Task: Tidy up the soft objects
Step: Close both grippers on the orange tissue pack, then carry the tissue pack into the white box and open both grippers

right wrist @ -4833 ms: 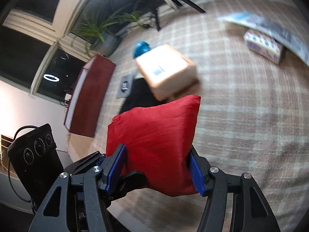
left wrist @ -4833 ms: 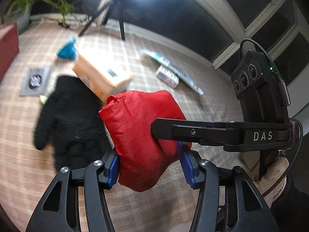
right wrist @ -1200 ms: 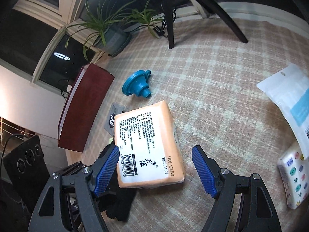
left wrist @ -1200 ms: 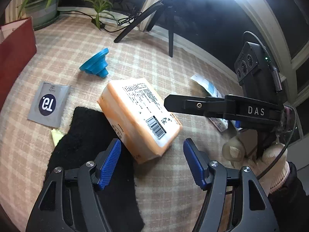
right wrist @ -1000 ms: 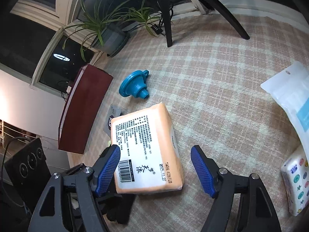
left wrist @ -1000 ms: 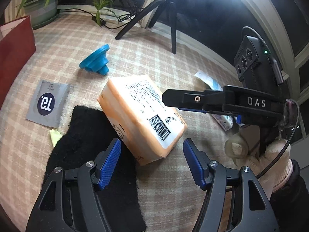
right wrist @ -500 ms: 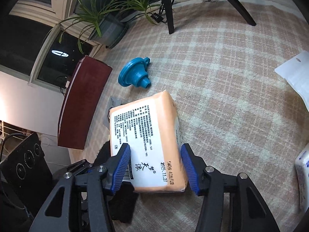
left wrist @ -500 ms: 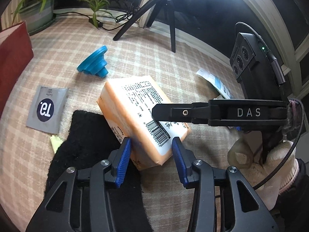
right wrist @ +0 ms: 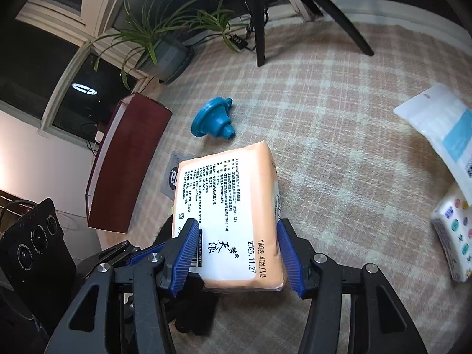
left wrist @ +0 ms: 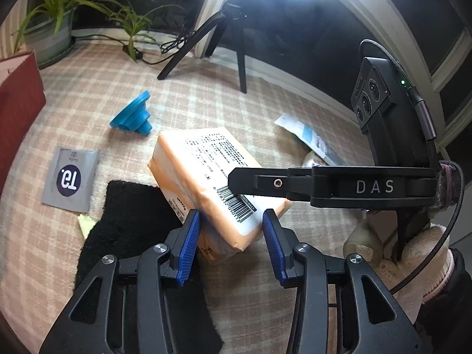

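grip: both grippers clamp the same orange tissue pack (right wrist: 228, 215) at its near end; blue pads pressed on opposite sides, wrapper dented a bit
left gripper (left wrist: 231, 243): jaws closed on the pack's near corner, one pad on each side face
right gripper (right wrist: 234, 253): jaws closed across the pack's width, just beside the left one
pack location: near-centre of the plaid cloth (right wrist: 339, 135), near end over the black glove (left wrist: 129, 221), far end tilted toward the blue funnel (left wrist: 132, 116)
step (my read): two-handed lift and carry of the pack
do it well: raise both hands together and level; the soft pack will sag or twist if one leads
squeeze: hold as is; harder just crushes the tissues, slick film may slip if eased
watch: left grip is only on a corner, likeliest to pop off
clearance: lift straight up first so the glove doesn't drag; grey sachet (left wrist: 70, 178) and funnel well clear
drop spot: not visible, can't tell
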Demonstrator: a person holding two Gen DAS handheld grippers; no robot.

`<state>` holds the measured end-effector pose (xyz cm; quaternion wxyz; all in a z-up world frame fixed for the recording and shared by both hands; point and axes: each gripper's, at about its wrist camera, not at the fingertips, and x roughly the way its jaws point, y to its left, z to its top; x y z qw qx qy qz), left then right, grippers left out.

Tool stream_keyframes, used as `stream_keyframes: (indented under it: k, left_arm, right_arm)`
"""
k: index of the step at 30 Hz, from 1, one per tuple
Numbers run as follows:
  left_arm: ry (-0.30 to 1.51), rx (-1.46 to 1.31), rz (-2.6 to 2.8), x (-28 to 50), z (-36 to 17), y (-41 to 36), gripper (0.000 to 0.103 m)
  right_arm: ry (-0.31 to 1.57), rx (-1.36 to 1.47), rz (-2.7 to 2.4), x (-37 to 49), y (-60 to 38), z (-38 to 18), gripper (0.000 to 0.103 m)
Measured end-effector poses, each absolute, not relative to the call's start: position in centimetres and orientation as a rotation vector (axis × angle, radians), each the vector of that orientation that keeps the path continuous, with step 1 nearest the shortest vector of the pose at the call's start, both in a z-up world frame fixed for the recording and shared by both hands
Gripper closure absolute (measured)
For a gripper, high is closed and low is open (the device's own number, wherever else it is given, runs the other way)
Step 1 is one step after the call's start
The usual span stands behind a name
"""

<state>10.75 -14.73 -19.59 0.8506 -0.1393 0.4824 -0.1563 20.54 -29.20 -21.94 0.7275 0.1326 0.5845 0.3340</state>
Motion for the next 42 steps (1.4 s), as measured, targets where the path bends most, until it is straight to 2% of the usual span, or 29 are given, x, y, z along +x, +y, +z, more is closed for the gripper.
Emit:
stream_keyframes:
  k: [10, 19, 31, 42]
  left_arm:
    - [0.945, -0.277, -0.34, 9.2, -16.5, -13.3, 0.062]
    - [0.878, -0.286, -0.306, 7.8, -13.9, -9.0, 0.062]
    - [0.803, -0.321, -0.249, 6.3, -11.2, -0.2, 0.062]
    - [0.789, -0.386, -0.172, 5.1, -11.6, 9.4, 0.062]
  right_arm:
    - [1.222, 0.282, 0.72, 19.0, -28.0, -18.1, 0.052]
    - [1.167, 0.251, 0.75, 17.6, -24.0, -14.7, 0.052]
    - [1.114, 0.219, 0.809, 16.6, -15.7, -11.2, 0.052]
    - [1.101, 0.161, 0.877, 15.9, -4.9, -10.1, 0.052]
